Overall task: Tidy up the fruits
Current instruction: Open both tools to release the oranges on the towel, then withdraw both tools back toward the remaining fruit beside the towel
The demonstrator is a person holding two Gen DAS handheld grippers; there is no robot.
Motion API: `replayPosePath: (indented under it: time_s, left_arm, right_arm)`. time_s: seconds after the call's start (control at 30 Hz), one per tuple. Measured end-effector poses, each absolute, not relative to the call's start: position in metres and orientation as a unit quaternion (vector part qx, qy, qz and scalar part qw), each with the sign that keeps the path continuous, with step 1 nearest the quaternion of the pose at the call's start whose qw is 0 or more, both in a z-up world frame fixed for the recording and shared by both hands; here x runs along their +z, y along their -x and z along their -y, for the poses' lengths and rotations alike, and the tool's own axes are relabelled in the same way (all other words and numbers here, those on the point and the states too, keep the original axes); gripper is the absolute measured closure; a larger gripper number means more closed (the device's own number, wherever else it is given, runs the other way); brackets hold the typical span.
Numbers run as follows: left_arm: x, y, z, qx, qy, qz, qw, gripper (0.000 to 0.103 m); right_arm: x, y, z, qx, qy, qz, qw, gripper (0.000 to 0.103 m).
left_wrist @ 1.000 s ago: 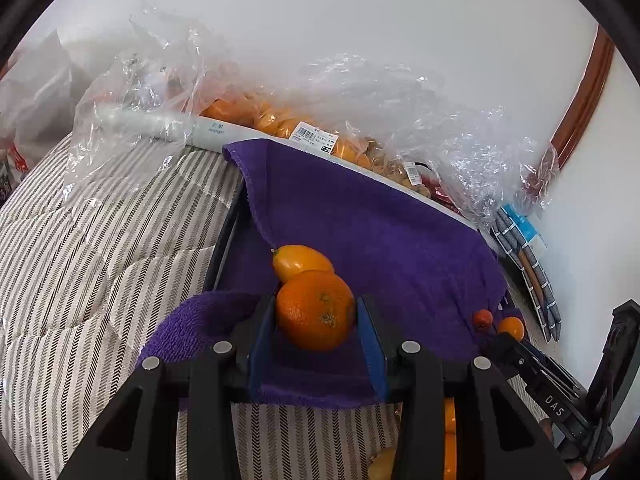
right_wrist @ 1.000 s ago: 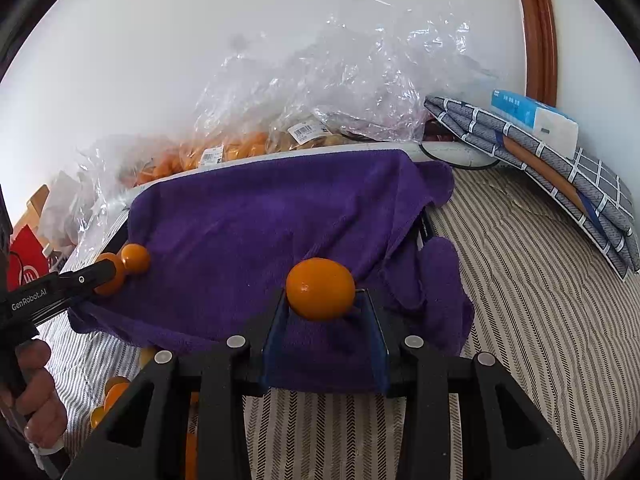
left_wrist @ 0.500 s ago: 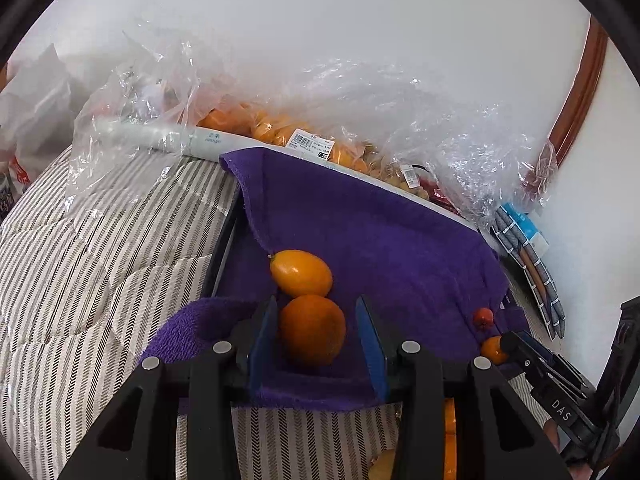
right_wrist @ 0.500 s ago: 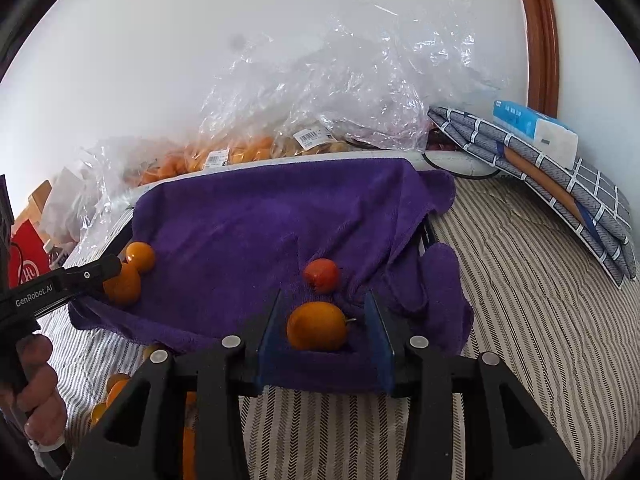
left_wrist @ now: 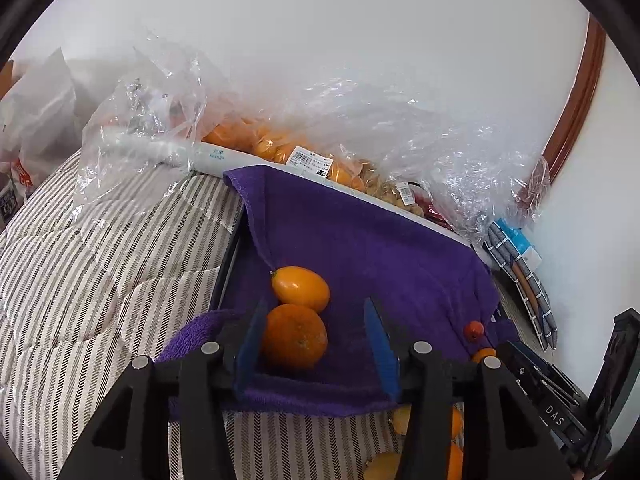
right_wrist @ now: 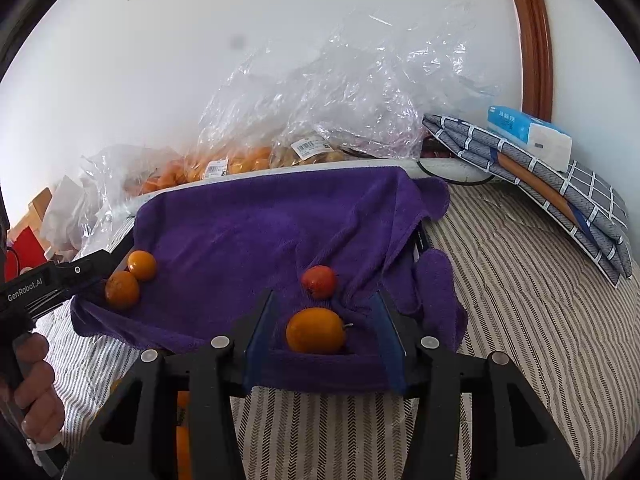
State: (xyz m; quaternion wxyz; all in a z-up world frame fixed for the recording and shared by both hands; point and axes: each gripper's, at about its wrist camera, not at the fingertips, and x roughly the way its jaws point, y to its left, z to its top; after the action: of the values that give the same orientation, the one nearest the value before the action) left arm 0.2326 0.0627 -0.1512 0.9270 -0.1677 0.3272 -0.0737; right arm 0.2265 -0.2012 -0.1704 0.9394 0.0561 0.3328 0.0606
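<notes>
A purple towel lies over a dark tray on the striped bed. In the left wrist view my left gripper is open, with a round orange lying on the towel between its jaws, against the left pad; an oval yellow-orange fruit rests just behind it. In the right wrist view my right gripper is open around a smooth orange fruit on the towel; a small red fruit sits just beyond it. The left gripper shows at the towel's left edge beside its two fruits.
Clear plastic bags of oranges and other fruit line the wall behind the tray. Folded checked cloth with a blue-white box lies at the right. Loose fruits lie on the striped bedding below the towel's near edge.
Both grippers lowered their fruit onto the towel and opened. The orange and the smooth orange fruit now rest on the towel, free of the pads.
</notes>
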Motion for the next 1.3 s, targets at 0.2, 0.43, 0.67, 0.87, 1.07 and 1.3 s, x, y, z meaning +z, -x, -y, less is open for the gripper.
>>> replayPosePath:
  time_s: [0.2,0.43,0.67,0.87,1.07,1.3]
  left_arm:
    - [-0.145,-0.226,-0.054,-0.074,0.143,-0.310,0.937,0.053]
    - [-0.140,-0.219,-0.047,-0.082,0.134,-0.300,0.941,0.052]
    - [-0.144,-0.209,-0.042,-0.077,0.118,-0.298,0.944,0.052]
    - [-0.145,-0.192,-0.040,-0.059,0.091,-0.283,0.953,0.052]
    - [-0.145,-0.173,-0.054,-0.045,0.083,-0.280,0.955,0.052]
    - [-0.156,-0.150,-0.083,0.002,0.090,-0.312,0.946,0.052]
  right_arm:
    - [-0.165,-0.219,0.208,0.035,-0.062,-0.320,0.945,0.054]
    - [-0.153,-0.193,0.213,0.032,-0.073,-0.313,0.946,0.054]
    - [-0.147,-0.165,0.214,0.040,-0.078,-0.331,0.939,0.054]
    - [-0.148,-0.145,0.211,0.044,-0.075,-0.347,0.934,0.054]
    - [-0.151,-0.133,0.203,0.045,-0.064,-0.353,0.933,0.054]
    - [-0.164,-0.135,0.184,0.065,-0.063,-0.376,0.922,0.054]
